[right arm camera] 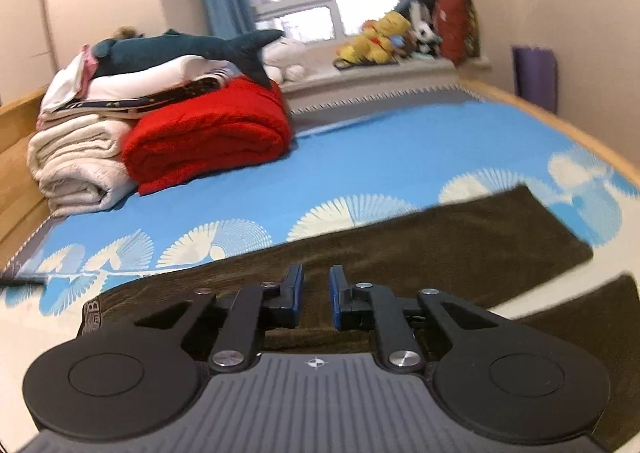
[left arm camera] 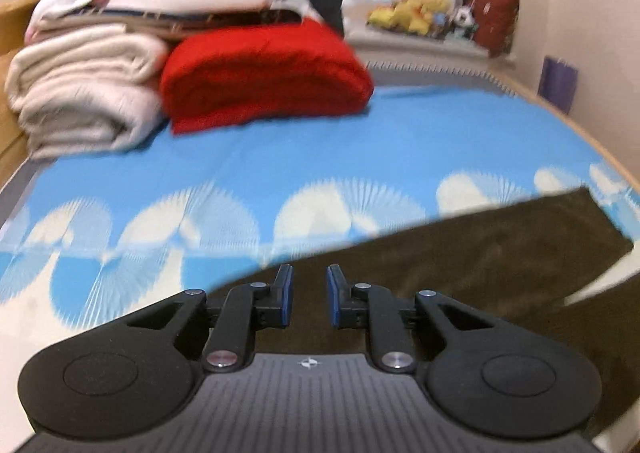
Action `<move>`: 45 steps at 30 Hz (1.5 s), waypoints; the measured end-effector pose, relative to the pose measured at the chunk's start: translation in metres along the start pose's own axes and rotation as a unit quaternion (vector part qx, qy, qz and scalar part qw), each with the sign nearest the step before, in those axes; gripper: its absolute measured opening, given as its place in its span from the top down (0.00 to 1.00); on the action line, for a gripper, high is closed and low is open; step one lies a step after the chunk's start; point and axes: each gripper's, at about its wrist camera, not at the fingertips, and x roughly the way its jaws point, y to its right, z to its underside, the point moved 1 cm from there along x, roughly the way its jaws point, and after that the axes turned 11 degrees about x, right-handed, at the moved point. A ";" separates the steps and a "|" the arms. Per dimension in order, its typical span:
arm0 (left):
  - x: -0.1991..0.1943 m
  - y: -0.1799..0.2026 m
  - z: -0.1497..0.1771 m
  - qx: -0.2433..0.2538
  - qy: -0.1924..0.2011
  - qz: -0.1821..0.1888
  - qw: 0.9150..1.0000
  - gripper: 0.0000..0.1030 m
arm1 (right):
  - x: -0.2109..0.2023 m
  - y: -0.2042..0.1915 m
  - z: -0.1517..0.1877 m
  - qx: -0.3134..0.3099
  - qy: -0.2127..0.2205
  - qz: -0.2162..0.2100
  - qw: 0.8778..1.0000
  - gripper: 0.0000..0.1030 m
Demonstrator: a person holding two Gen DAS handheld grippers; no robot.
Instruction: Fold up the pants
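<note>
The dark brown, soft-napped pants [right arm camera: 420, 245] lie on the bed's blue sheet printed with white fan shapes [right arm camera: 400, 149], near its front edge. In the right wrist view one long leg runs flat from the waistband with a lettered label at the lower left out to a square hem at the right, and a second dark strip shows at the lower right, apart from the first, so the legs look not yet laid one on the other. No crosswise fold shows; by my judgement the folding is at its start, with nearly all of it left.

The left tool [left arm camera: 309, 295] hangs over the edge of the brown cloth [left arm camera: 480, 249] with its blue pads narrow. The right tool [right arm camera: 316, 297] hangs over the waist end, also narrow. Whether either pinches fabric I cannot tell: a slim gap shows between the pads and the cloth looks to be beneath them.

At the far left stand a folded red blanket [right arm camera: 208, 133] and cream blankets [right arm camera: 76, 169].
</note>
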 end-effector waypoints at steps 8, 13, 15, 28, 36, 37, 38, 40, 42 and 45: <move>0.098 -0.078 0.024 -0.087 -0.027 0.013 0.996 0.81 | 0.002 0.000 -0.006 -0.006 -0.007 0.004 1.000 0.85; 0.147 -0.118 0.041 -0.156 -0.048 0.022 0.986 0.81 | 0.010 0.007 -0.010 -0.005 -0.016 0.008 1.000 0.85; 0.168 -0.115 0.046 -0.154 -0.060 0.035 0.986 0.78 | 0.014 0.011 -0.011 -0.007 -0.017 0.013 1.000 0.85; 0.248 -0.066 0.059 -0.036 -0.114 0.004 0.993 0.30 | 0.032 0.021 -0.010 -0.003 -0.042 0.031 0.999 0.85; 0.228 -0.033 0.058 0.109 -0.117 -0.013 0.987 0.92 | 0.033 0.039 -0.005 0.000 -0.058 0.068 0.996 0.84; 0.221 -0.029 0.057 0.120 -0.113 -0.017 0.986 0.93 | 0.035 0.041 -0.002 -0.001 -0.066 0.081 0.995 0.84; 0.212 -0.027 0.055 0.122 -0.111 -0.019 0.986 0.93 | 0.038 0.043 0.000 -0.003 -0.077 0.094 0.993 0.84; 0.193 -0.022 0.053 0.121 -0.109 -0.021 0.986 0.93 | 0.044 0.047 0.003 -0.002 -0.093 0.113 0.989 0.84; 0.171 -0.008 0.053 0.148 -0.113 -0.024 0.982 0.94 | 0.046 0.051 0.006 0.006 -0.105 0.127 0.986 0.84; 0.117 0.012 0.052 0.167 -0.106 -0.002 0.980 0.94 | 0.051 0.055 0.013 0.017 -0.129 0.141 0.981 0.84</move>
